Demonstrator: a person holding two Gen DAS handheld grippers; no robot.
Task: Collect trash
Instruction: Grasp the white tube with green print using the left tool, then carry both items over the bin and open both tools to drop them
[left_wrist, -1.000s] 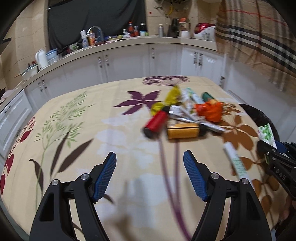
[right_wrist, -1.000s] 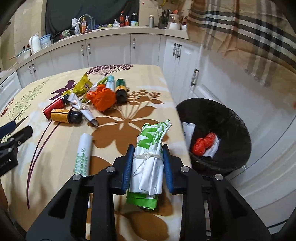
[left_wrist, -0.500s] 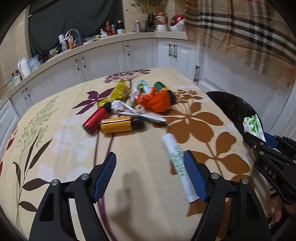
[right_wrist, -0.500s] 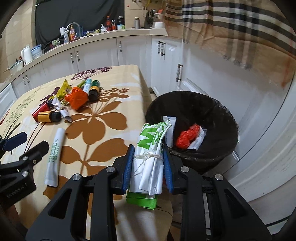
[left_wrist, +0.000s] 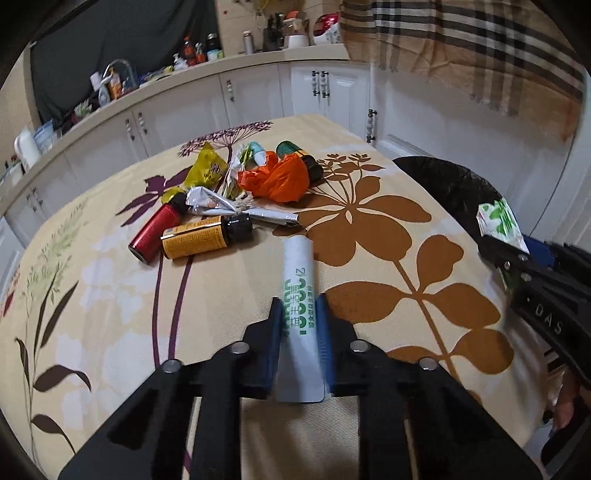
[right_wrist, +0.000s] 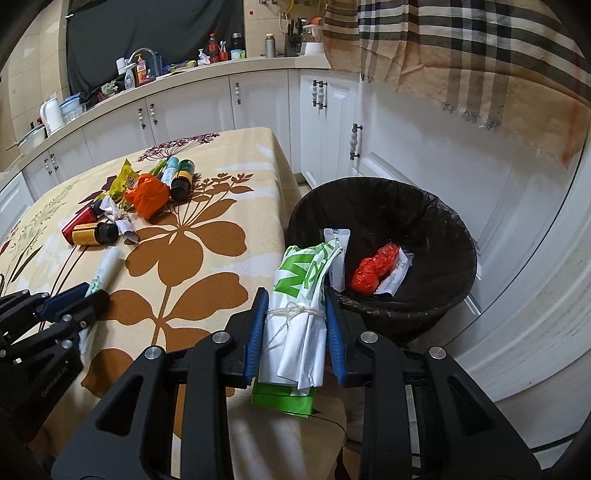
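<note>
A white tube with green print (left_wrist: 299, 273) lies on the flowered tablecloth (left_wrist: 369, 266). My left gripper (left_wrist: 298, 306) is closing on it, and both blue pads touch its sides. My right gripper (right_wrist: 295, 297) is shut on a white-and-green bag bundle tied with string (right_wrist: 299, 280), held at the table's right edge beside the black bin (right_wrist: 424, 206). Red crumpled trash (right_wrist: 373, 267) and white packets lie in the bin. Further back on the table sit an orange bag (left_wrist: 275, 179), a red can (left_wrist: 155, 230), a yellow bottle (left_wrist: 199, 242) and a yellow wrapper (left_wrist: 208, 170).
White cabinets (right_wrist: 258, 107) and a cluttered counter run along the back. A plaid curtain (right_wrist: 461, 48) hangs at the right above more white doors. The bin stands on the floor between the table's edge and those doors.
My left gripper swung right over the white tube and its jaws came in around it. My right gripper carried the bundle rightward, from over the table to beside the bin.
</note>
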